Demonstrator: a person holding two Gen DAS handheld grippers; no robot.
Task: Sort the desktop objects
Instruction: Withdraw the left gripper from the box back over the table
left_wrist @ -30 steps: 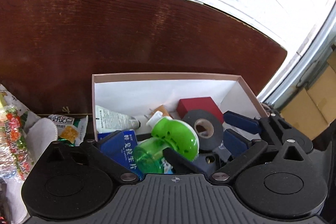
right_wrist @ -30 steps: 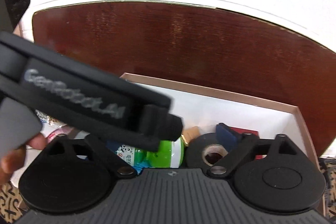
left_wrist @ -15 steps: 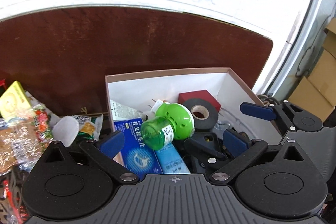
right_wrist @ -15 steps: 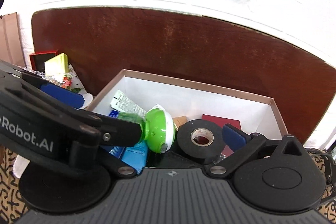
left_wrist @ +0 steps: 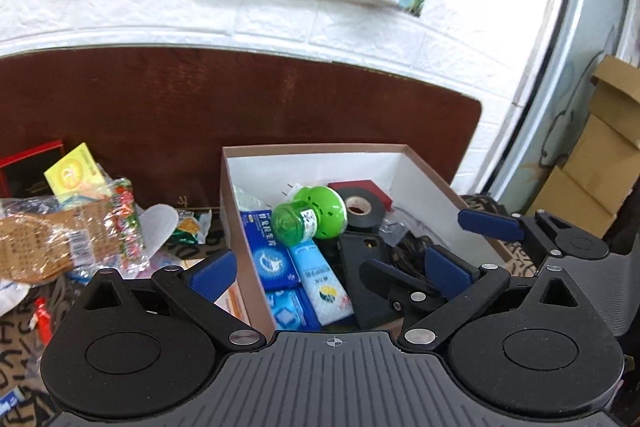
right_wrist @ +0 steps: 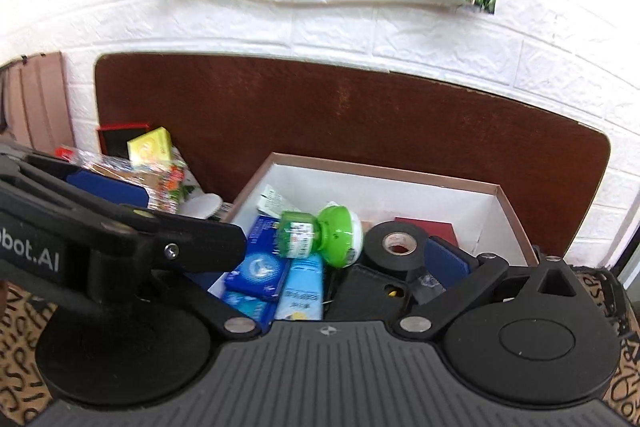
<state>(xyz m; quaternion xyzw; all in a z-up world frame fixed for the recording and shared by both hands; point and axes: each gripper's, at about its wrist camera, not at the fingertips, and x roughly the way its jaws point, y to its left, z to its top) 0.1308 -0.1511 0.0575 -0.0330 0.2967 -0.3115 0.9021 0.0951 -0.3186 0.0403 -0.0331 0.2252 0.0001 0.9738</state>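
White brick wall and a dark brown wooden tabletop lie beyond both grippers. Left of the left gripper sits a heap of clear-wrapped snack packets. Its blue-padded fingers are spread wide and empty, straddling the left wall of the white-lined cardboard box. Just ahead between them lies the green plastic mosquito-repellent bottle, tipped on its side atop blue medicine boxes, touching a black tape roll. Further right, the right gripper also gapes wide, holding nothing, over the box's right side.
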